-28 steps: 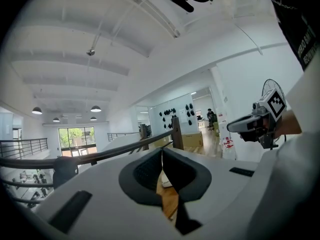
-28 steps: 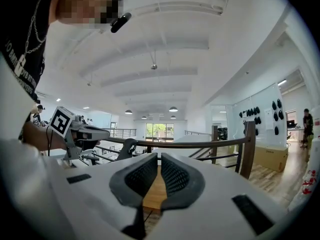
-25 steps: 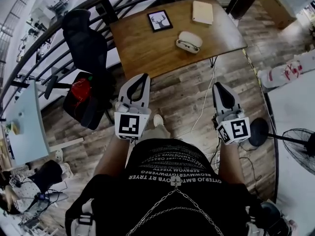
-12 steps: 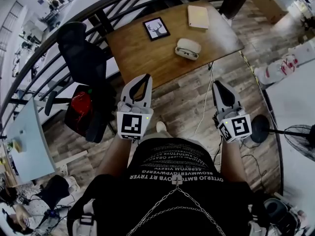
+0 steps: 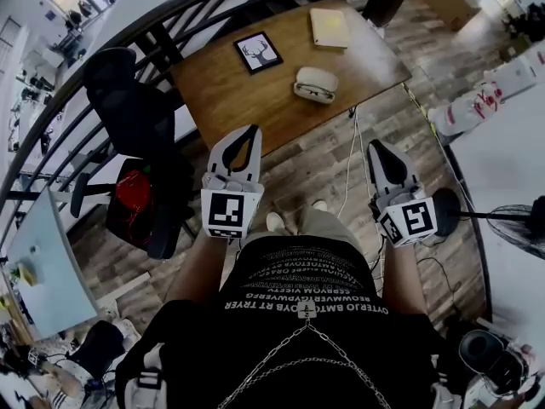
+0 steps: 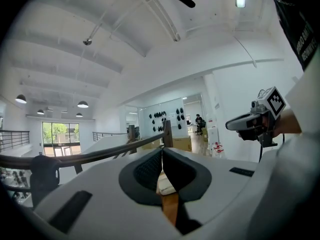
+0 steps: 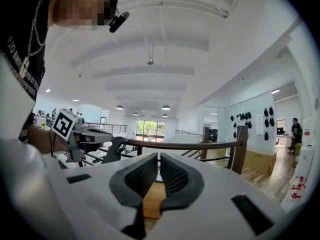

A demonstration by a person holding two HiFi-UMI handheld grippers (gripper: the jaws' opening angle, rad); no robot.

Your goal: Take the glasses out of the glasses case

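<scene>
**Both grippers empty, case on table**

Left gripper (image 5: 246, 133): ribbed dark pads pressed together, nothing between them. Right gripper (image 5: 378, 147): pads drawn in to a thin slit, nothing held. Glasses case (image 5: 315, 83), a rounded white shell, lies on the brown wooden table (image 5: 221, 100) at 12 o'clock, well apart from both.

Whether the glasses case (image 5: 316, 83) lies open or closed is too small to tell. The right edge crops the standing fan (image 5: 523, 232).
</scene>
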